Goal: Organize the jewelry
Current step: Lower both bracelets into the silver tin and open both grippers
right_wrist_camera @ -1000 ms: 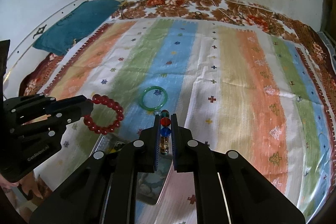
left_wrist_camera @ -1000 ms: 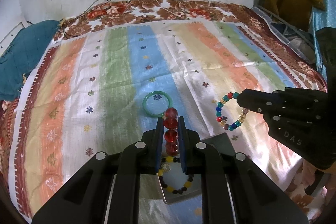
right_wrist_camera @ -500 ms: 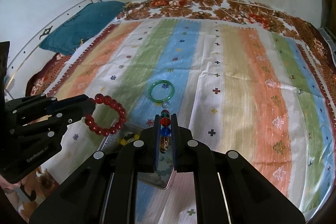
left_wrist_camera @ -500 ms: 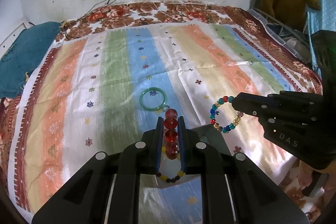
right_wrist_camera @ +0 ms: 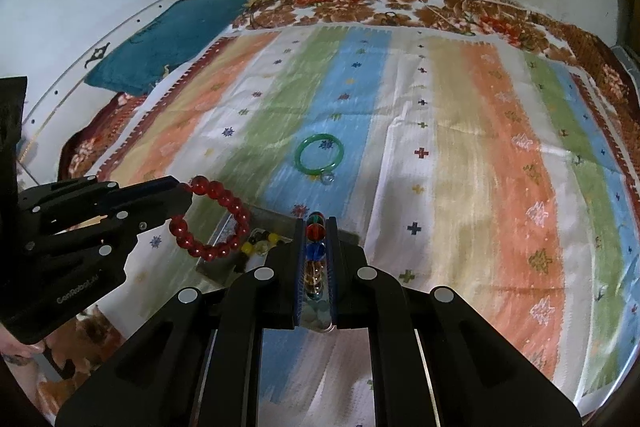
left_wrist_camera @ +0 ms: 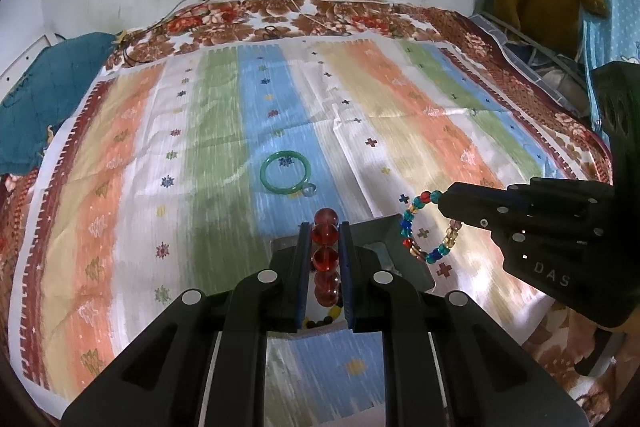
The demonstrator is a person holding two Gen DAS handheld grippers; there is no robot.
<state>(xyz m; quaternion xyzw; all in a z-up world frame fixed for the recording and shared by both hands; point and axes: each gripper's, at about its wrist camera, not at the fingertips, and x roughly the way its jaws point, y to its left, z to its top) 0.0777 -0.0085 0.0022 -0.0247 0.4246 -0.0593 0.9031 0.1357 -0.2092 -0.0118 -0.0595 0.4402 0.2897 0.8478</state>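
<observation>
Since a second ago both grippers have lifted, the metal tray [right_wrist_camera: 224,247] sliding nearer beneath them. The left gripper [left_wrist_camera: 325,259] pinches the red bead bracelet [right_wrist_camera: 214,217]; the right gripper [right_wrist_camera: 316,259] clamps the multicoloured bead bracelet [left_wrist_camera: 430,227]. Released off-centre, either elastic loop could bounce past the tray rim onto the striped cloth [left_wrist_camera: 400,115].

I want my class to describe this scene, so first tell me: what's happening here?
A person is sorting jewelry on a striped bedspread, one hand-held gripper in each hand. The left hand-held gripper is shut on a red bead bracelet; the right hand-held gripper is shut on a multicolored bead bracelet. Both hang over a shiny metal tray that holds a black-and-yellow bead bracelet. A green bangle lies on the bedspread beyond.
</observation>
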